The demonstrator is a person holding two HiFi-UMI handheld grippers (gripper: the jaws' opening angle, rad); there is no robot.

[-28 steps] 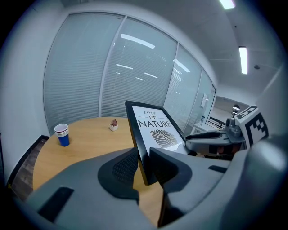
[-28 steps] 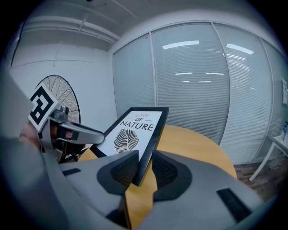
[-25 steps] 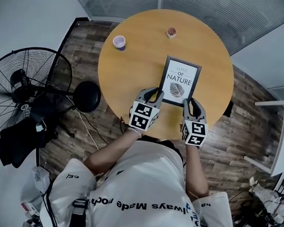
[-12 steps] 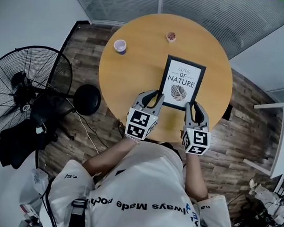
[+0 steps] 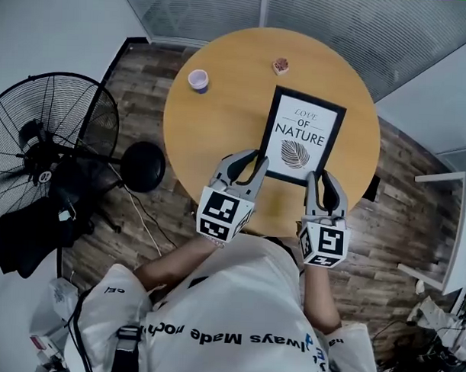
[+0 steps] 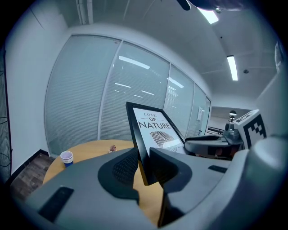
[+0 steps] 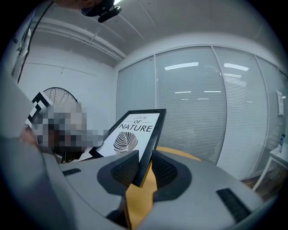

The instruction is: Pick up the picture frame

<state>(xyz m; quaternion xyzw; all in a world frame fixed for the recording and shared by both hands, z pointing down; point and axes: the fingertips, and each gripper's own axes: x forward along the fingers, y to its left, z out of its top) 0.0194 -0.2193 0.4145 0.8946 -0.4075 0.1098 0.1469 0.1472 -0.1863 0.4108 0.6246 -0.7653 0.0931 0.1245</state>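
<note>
The picture frame [image 5: 303,136] is black with a white print reading "LOVE OF NATURE" and a leaf. It hangs above the round wooden table [image 5: 219,135], its far edge tilted up. My left gripper [image 5: 250,161] is shut on the frame's near left corner [image 6: 143,167]. My right gripper [image 5: 325,181] is shut on the near right corner [image 7: 140,173]. In the left gripper view the frame [image 6: 150,130] rises steeply between the jaws, and the right gripper view shows the frame [image 7: 132,134] doing the same.
A small purple-and-white cup [image 5: 198,80] stands at the table's far left, and a small brown object [image 5: 281,66] lies at the far middle. A black floor fan [image 5: 47,148] stands left of the table. A white stand [image 5: 453,227] is at the right.
Both grippers have risen with the frame in them. The frame has come up off the table and looks larger and more tilted.
</note>
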